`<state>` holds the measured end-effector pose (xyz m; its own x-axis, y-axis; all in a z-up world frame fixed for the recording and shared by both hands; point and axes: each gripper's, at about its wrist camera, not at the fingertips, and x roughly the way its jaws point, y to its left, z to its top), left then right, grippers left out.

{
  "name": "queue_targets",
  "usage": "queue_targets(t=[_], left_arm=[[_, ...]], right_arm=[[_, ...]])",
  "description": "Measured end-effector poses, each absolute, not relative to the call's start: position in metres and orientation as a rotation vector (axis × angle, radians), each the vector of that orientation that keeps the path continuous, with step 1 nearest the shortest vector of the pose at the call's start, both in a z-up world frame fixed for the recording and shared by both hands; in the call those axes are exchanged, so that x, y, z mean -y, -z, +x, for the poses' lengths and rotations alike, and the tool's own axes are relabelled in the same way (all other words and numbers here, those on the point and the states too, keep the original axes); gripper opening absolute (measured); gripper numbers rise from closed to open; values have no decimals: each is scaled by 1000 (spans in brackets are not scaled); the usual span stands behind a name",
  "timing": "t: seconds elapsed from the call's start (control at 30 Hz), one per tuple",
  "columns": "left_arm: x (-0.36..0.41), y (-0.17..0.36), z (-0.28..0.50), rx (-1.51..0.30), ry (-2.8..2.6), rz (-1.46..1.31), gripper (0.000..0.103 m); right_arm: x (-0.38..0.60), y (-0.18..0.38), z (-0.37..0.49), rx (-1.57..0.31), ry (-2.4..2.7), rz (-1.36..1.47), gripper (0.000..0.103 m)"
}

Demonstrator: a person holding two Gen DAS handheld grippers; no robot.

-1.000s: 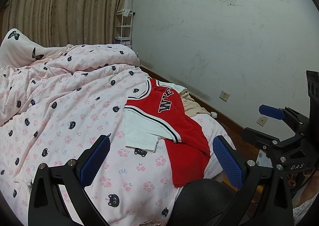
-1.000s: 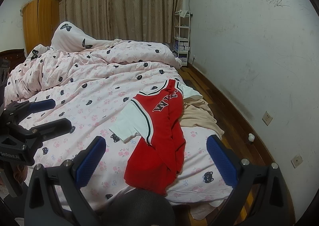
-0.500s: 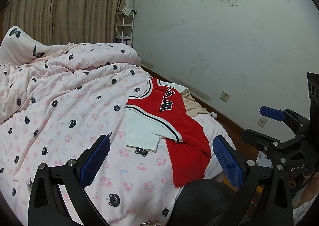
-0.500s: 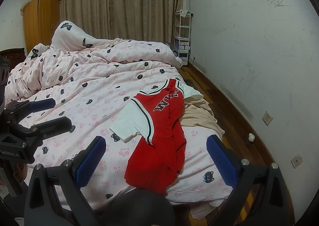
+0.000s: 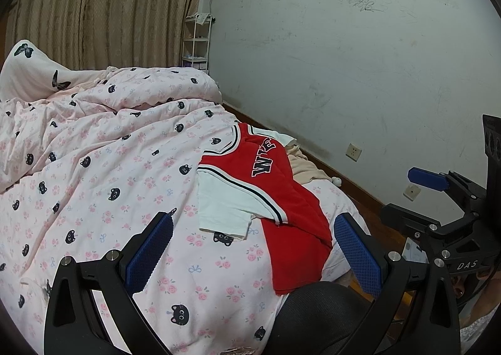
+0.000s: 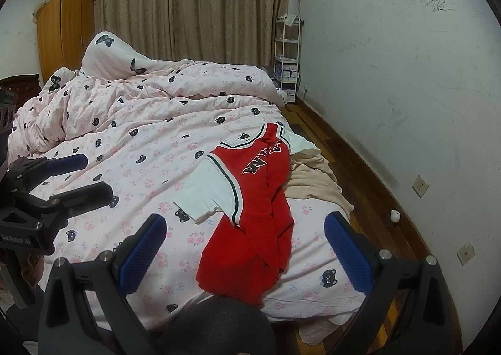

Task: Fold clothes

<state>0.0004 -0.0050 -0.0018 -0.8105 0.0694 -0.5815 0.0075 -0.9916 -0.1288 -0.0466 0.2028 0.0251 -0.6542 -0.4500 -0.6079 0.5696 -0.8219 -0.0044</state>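
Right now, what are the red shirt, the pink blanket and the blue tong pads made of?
The red shirt looks like soft matte knit cloth: it droops in limp folds. The pink blanket seems puffy printed fabric, probably cotton, rumpling into thick rolls. The blue pads look like rubber or plastic, with a fine bumpy grid, though that is hard to tell.

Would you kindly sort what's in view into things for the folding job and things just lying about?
For the job:
red jersey
beige garment
left gripper
right gripper

Lying about:
floral duvet
butterfly pillow
white shelf rack
wooden wardrobe
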Motion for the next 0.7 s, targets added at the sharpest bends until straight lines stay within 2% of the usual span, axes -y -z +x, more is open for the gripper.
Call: queue_targets(t=[0.7], left_arm=[[8, 5, -3, 220, -2942, -954, 102]], right_arm=[[-201, -21, -48, -263, 2420, 829, 102]])
